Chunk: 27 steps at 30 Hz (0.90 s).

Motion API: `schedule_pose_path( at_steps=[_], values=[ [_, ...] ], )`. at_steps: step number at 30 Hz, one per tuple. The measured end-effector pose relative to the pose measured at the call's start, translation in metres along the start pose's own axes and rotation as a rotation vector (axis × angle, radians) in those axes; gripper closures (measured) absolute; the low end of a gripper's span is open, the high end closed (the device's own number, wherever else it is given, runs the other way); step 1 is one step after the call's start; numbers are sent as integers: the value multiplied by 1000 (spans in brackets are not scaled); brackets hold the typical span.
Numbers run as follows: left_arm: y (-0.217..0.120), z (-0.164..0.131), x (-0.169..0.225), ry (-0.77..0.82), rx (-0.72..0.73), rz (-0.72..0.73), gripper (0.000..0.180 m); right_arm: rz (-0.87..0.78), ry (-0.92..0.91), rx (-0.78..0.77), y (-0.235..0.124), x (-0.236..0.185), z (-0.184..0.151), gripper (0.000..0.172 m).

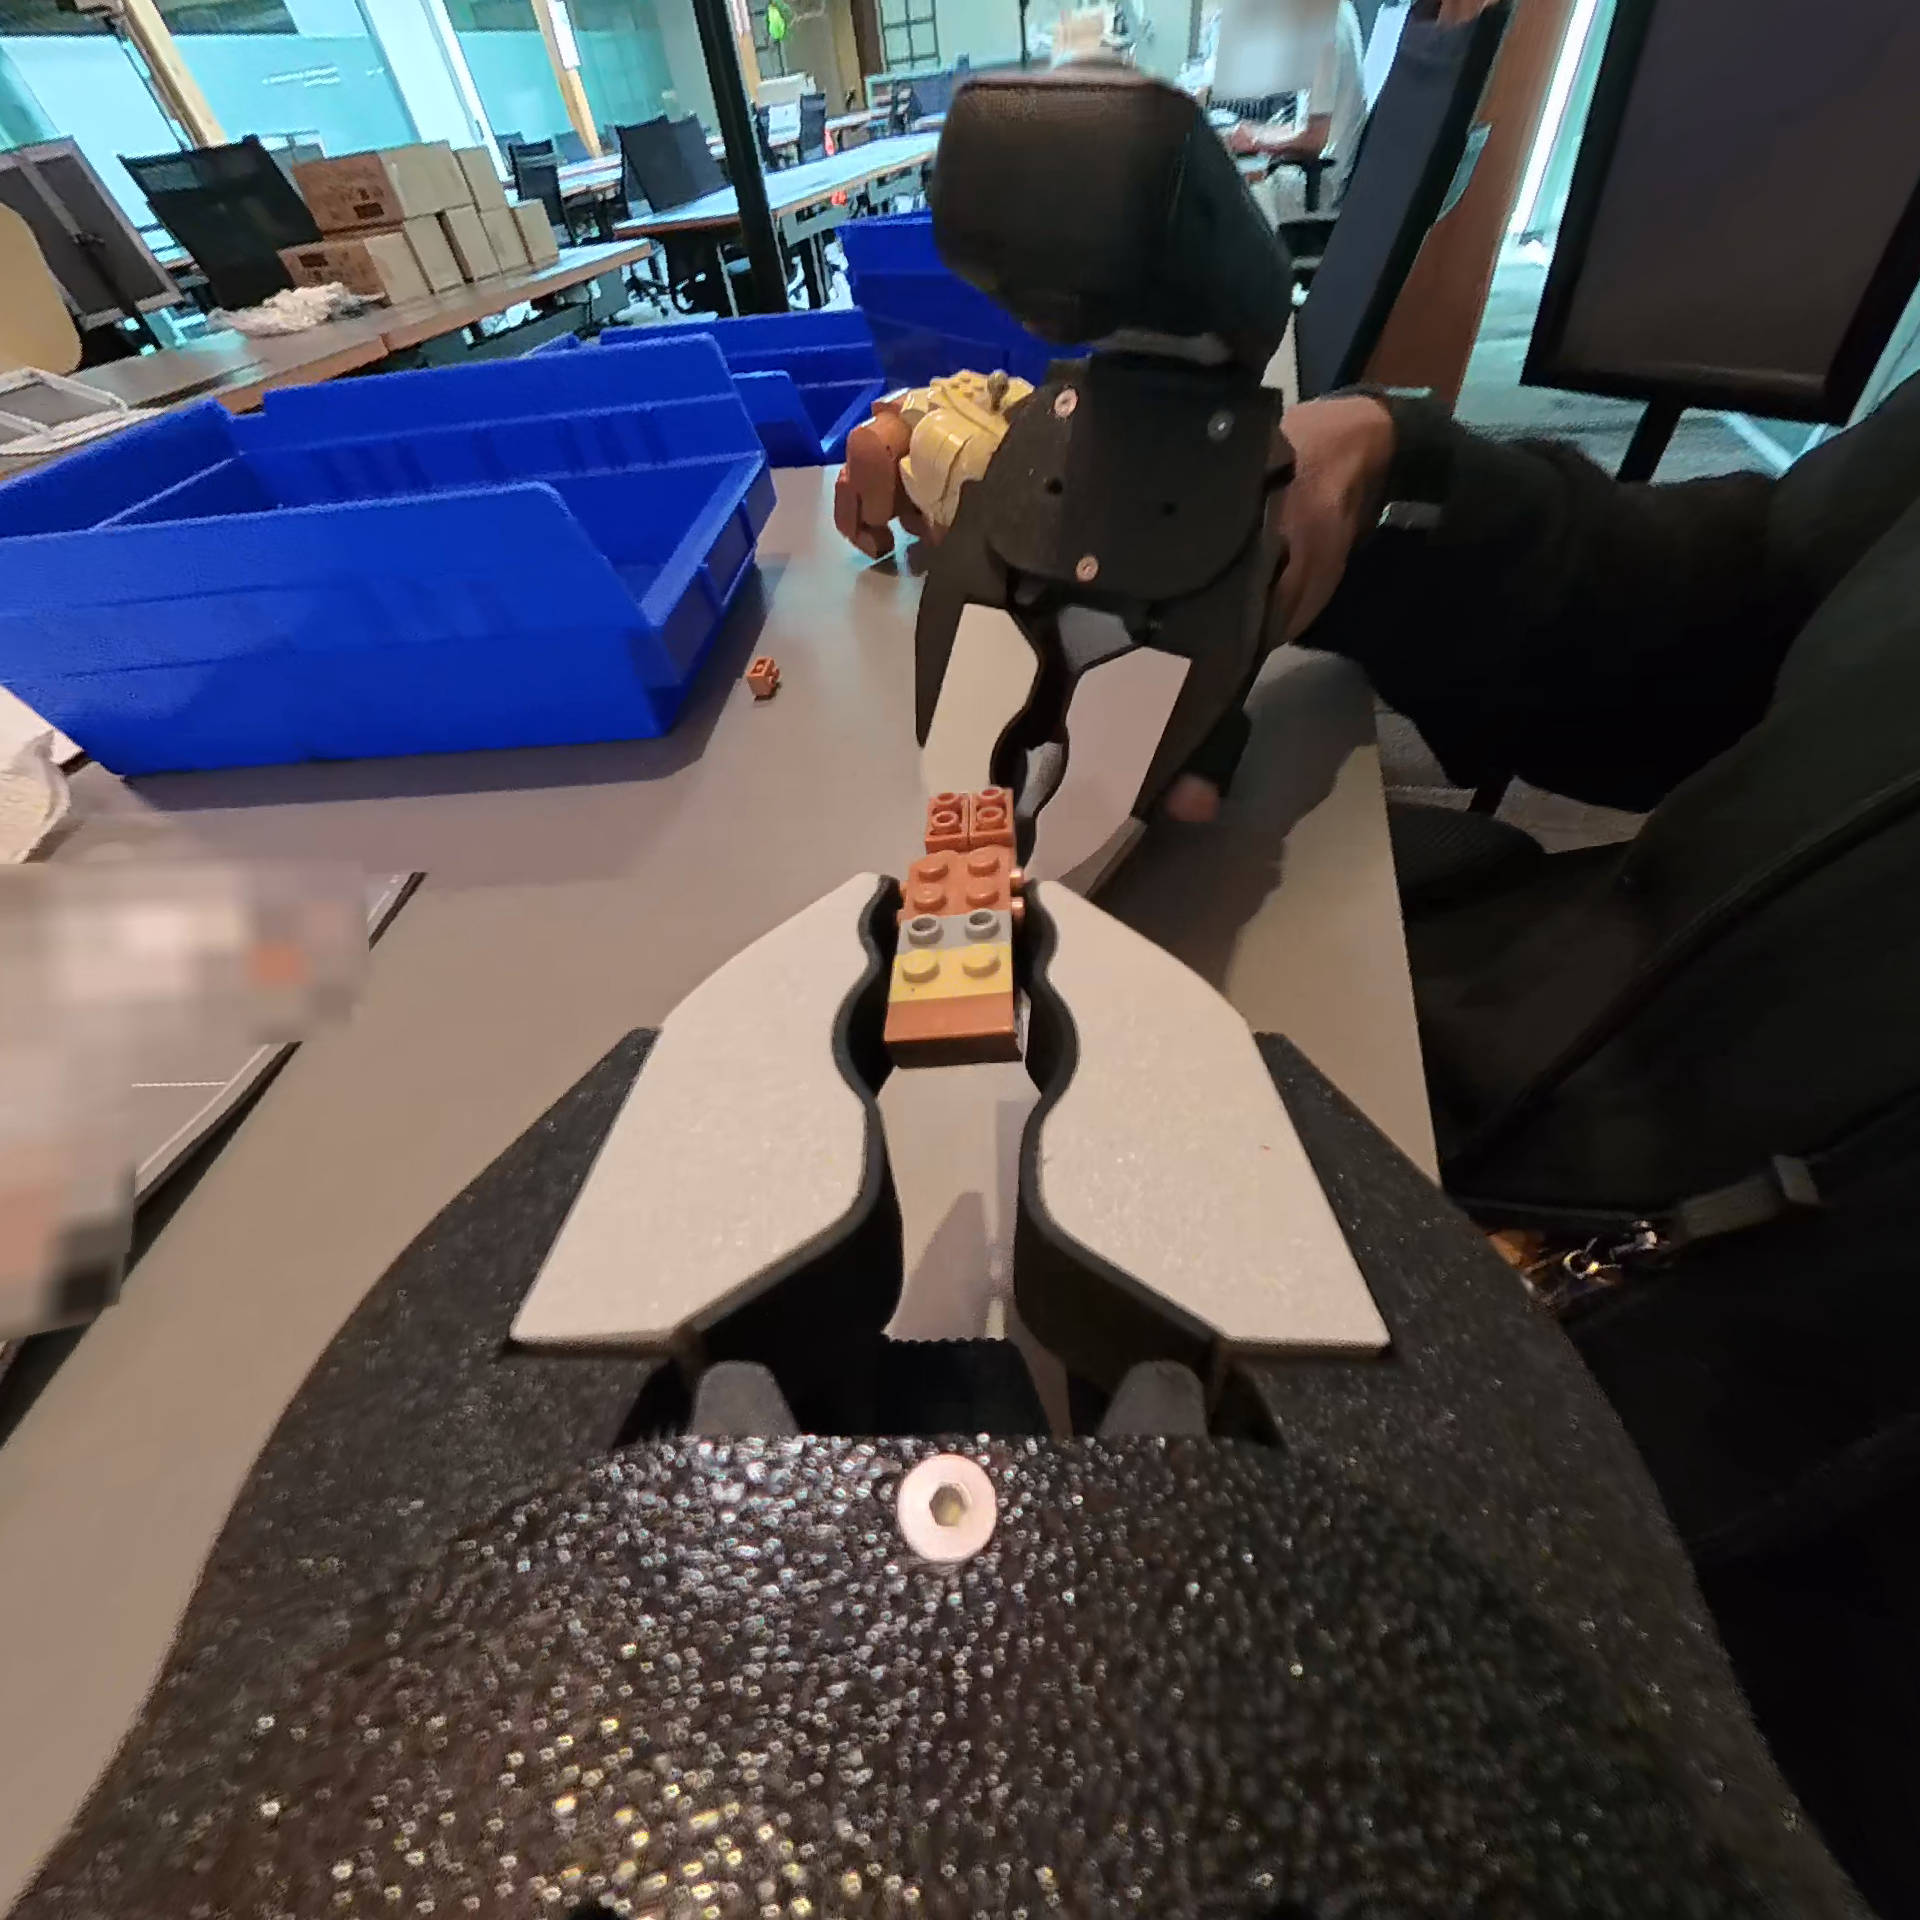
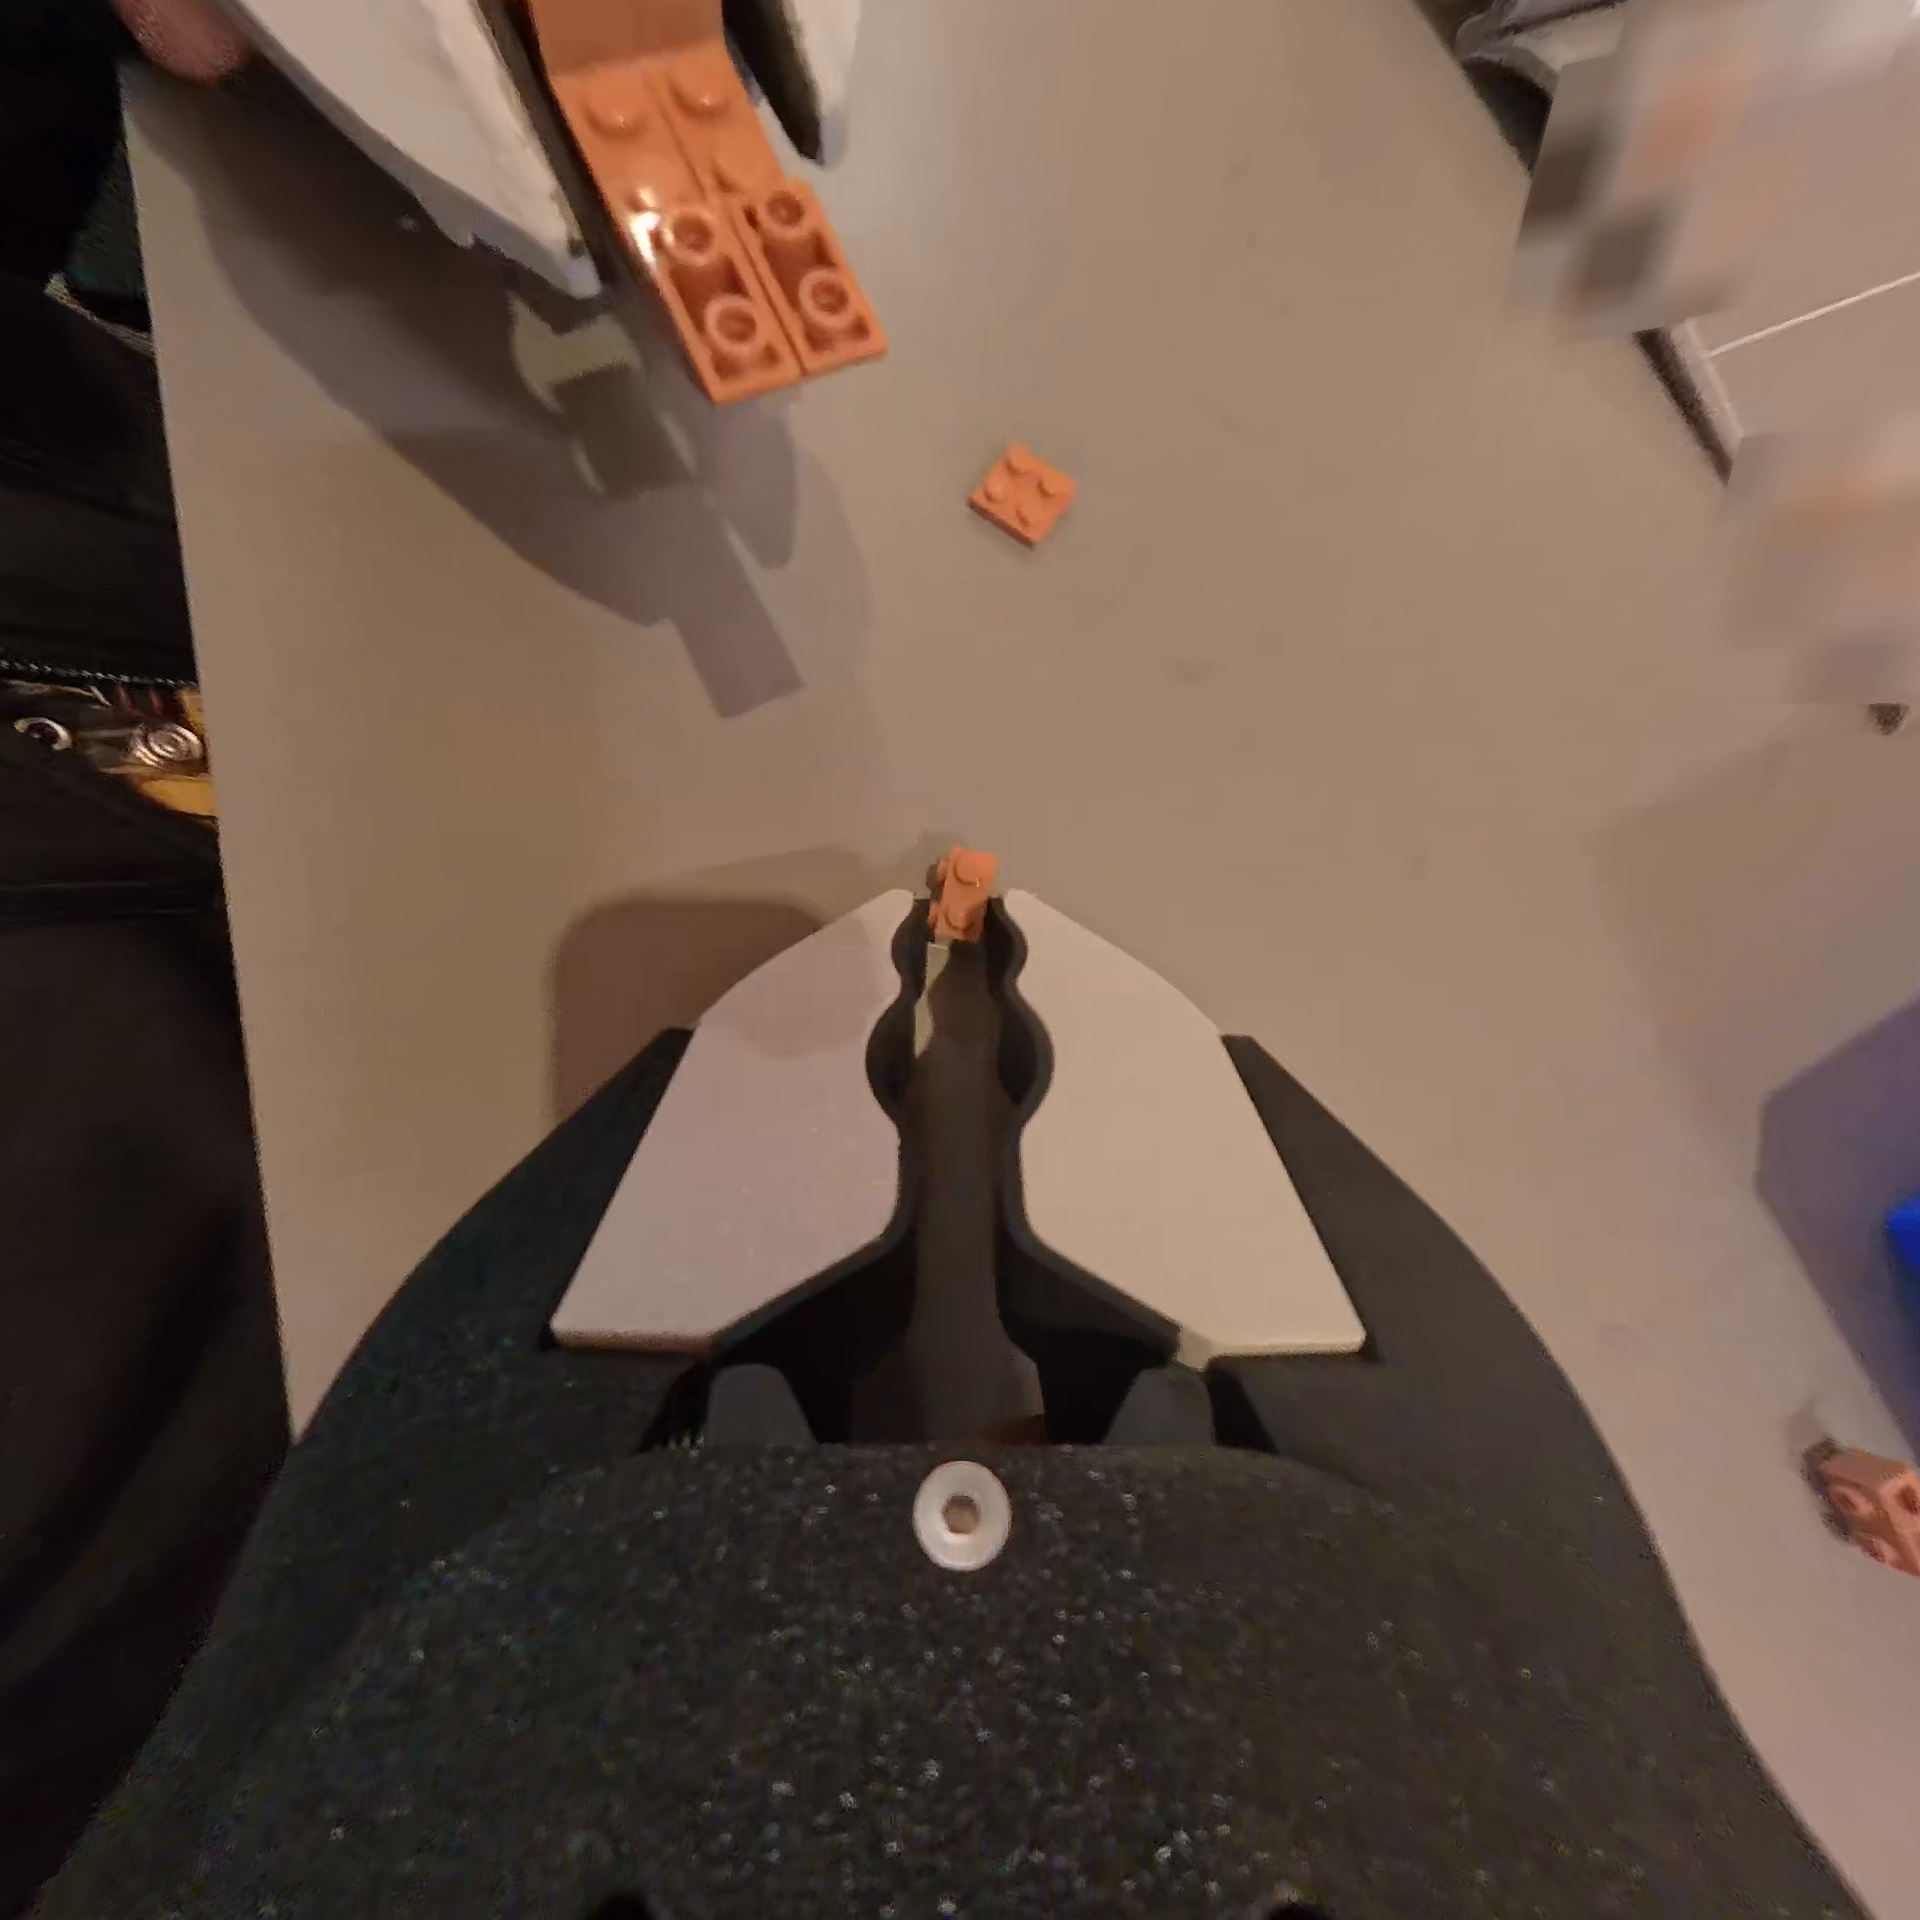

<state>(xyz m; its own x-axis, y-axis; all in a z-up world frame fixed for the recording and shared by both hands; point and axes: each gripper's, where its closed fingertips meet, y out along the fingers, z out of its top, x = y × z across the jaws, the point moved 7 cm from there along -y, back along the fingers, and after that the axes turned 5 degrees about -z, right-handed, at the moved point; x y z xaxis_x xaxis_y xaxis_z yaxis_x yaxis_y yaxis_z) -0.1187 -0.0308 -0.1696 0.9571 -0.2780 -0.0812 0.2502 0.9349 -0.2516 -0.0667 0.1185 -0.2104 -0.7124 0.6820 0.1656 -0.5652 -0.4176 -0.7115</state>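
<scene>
The right gripper [image 2: 961, 902] pinches a small orange brick [image 2: 964, 891] by its very tips, so the brick could twist free; at its 11 o'clock, the left gripper [image 1: 954, 971] clamps a brick stack [image 1: 951, 961].

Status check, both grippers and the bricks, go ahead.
Left gripper clamped on brown brick assembly. Right gripper pinching small orange piece. Loose orange plate ahead.

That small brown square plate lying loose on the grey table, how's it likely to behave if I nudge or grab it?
The square plate lies flat on its broad face, so it would probably slide on the smooth table, not roll. It looks rigid, thin and light, so gripping its low edges may be fiddly.
</scene>
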Motion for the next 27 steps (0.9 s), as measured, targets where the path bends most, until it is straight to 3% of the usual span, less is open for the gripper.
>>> schedule_pose_path(
  at_steps=[4, 10, 16, 27],
  values=[
    [-2, 5, 3, -31, 68, -58, 160, 7, -40, 131, -20, 1, 10, 162],
    [-3, 9, 10, -59, 138, -159, 159, 102, -160, 357, -80, -21, 61, 161],
    [-1, 10, 17, -14, 135, -198, 160, 129, -320, 220, -70, -41, 89, 161],
    [-2, 11, 20, 7, 143, -217, 159, 160, -331, 131, -63, -40, 91, 162]
  ],
)
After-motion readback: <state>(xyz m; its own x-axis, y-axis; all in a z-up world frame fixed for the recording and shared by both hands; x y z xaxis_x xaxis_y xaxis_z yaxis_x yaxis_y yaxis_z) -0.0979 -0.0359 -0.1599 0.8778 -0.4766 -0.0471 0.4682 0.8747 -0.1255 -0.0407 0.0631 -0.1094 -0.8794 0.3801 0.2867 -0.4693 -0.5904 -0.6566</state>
